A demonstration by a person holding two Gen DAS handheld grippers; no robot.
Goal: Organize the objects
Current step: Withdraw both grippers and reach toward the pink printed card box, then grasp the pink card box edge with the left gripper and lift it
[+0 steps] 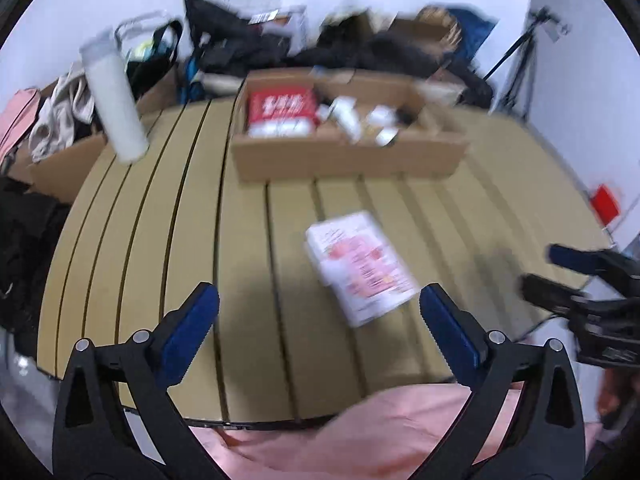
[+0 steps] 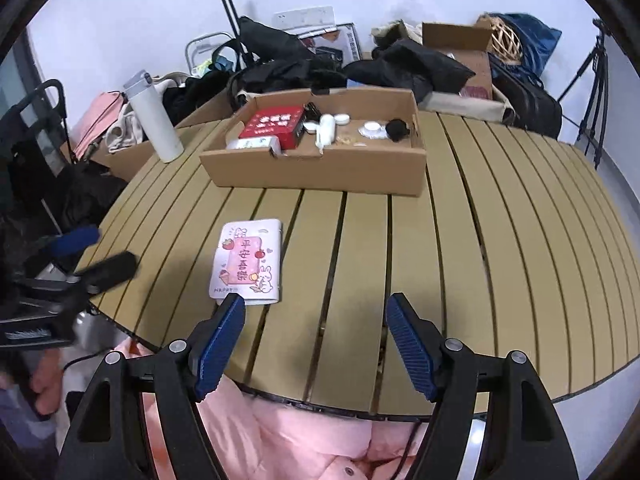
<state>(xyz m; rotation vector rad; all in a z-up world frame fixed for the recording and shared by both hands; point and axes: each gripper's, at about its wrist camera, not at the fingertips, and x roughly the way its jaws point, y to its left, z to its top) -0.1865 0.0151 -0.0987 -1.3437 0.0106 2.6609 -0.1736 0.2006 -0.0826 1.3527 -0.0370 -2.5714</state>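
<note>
- Two grippers here: the left gripper (image 1: 319, 306) has its jaws spread wide with nothing between them, and the right gripper (image 2: 316, 314) is open too, also empty.
- One white-and-pink packet (image 2: 249, 263) lies flat on the slatted table (image 2: 500, 240), near the front edge, just ahead of the right gripper's left finger; can't tell if they touch.
- One cardboard box (image 2: 316, 174) sits further back, mid-table, well apart from the packet.
- Inside the box: one red box (image 2: 272, 124) on the left, and a handful of small white bits on the right, too small to count properly.
- One white bottle (image 2: 154, 120) stands upright at the table's back left edge.
- Plenty of bare slats between packet and box, and the whole right side of the table is open.
- Pink cloth (image 2: 280, 440) hangs below the near edge.
</note>
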